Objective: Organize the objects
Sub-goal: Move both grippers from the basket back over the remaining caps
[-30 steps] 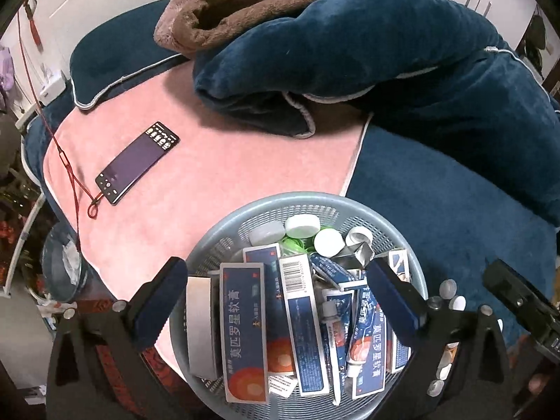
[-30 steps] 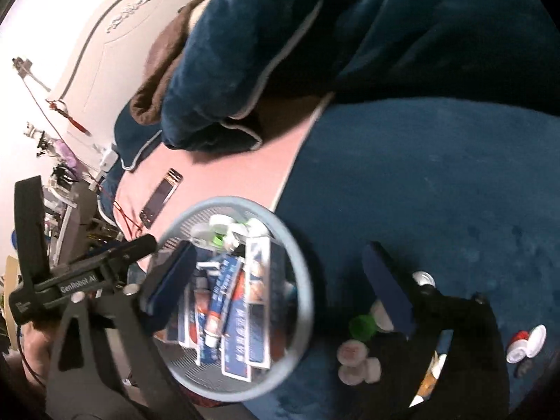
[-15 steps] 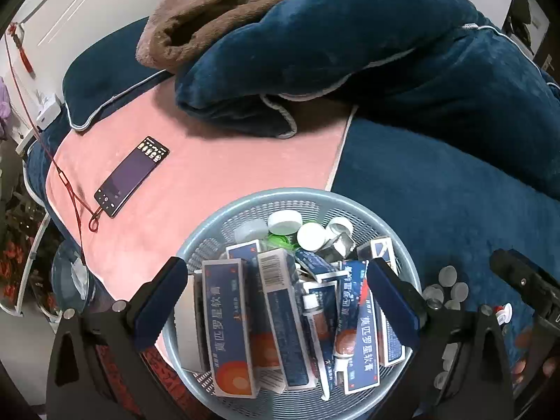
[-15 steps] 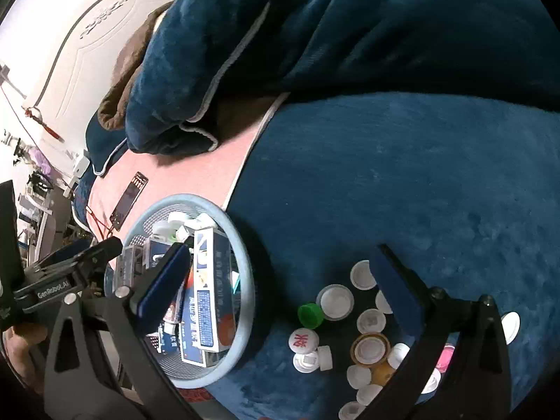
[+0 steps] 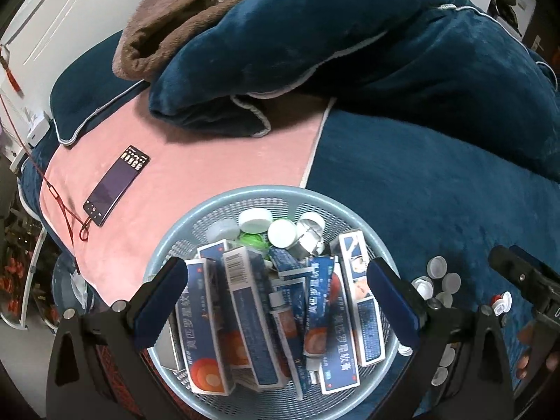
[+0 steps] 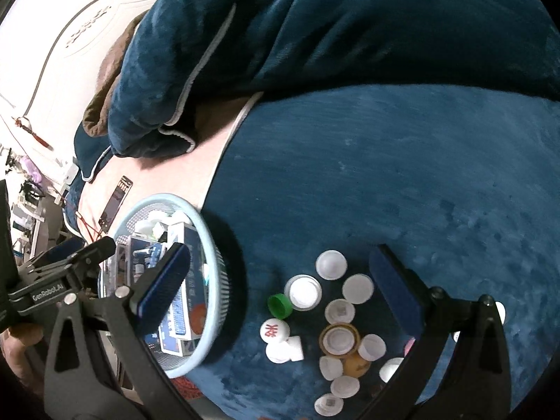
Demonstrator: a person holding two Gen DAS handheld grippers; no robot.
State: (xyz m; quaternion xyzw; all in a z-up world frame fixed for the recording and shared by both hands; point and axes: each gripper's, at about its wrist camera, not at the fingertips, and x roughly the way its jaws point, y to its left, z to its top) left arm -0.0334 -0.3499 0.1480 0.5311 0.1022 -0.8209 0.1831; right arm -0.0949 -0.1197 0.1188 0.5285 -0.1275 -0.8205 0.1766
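Phone (image 5: pixel 117 184) far left on pink sheet. Next, round basket (image 5: pixel 224 206) on bed, already packed with blue boxes (image 5: pixel 252 318), tubes, few caps. Left gripper (image 5: pixel 276 301) over basket, fingers wide, holding nothing. Right of basket, loose caps (image 6: pixel 329 318) on blue blanket (image 6: pixel 402 182), many left to sort. Right gripper (image 6: pixel 280 280) above caps, fingers wide, empty. Job looks about half done.

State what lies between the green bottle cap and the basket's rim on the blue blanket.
Nothing: in the right wrist view, only bare blue blanket separates the green cap from the basket.
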